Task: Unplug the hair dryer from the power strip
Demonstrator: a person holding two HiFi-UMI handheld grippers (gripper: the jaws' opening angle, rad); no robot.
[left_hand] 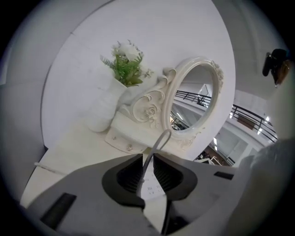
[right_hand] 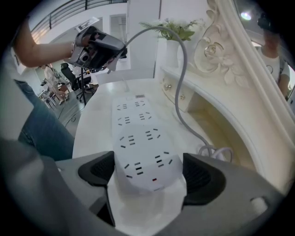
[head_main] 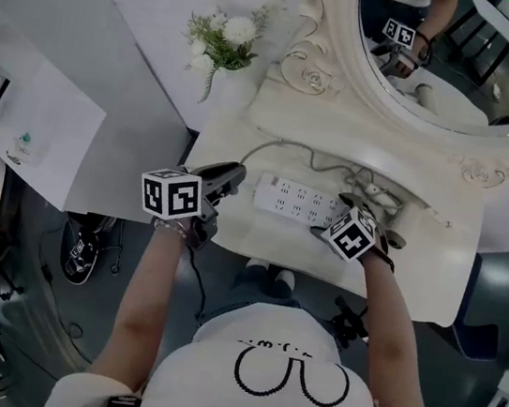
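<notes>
A white power strip (head_main: 295,200) (right_hand: 138,138) lies flat on the white vanity top (head_main: 434,272). My right gripper (head_main: 371,221) (right_hand: 147,173) stands steeply over the strip's near end, its pads against both sides. To the left, my left gripper (head_main: 233,178) (left_hand: 147,159) (right_hand: 113,57) is up off the strip. It is shut on a white plug (left_hand: 152,189) (right_hand: 112,64). The plug's grey cord (head_main: 273,144) (left_hand: 159,140) (right_hand: 182,78) arches from it to the back of the table. I cannot pick out the hair dryer itself.
An ornate oval mirror (head_main: 430,44) (left_hand: 191,99) rises at the back of the table. A white vase of flowers (head_main: 224,42) (left_hand: 103,113) stands at the back left. Loose white cord loops (head_main: 375,192) (right_hand: 216,151) lie by the strip's right end. A white side table (head_main: 30,117) sits further left.
</notes>
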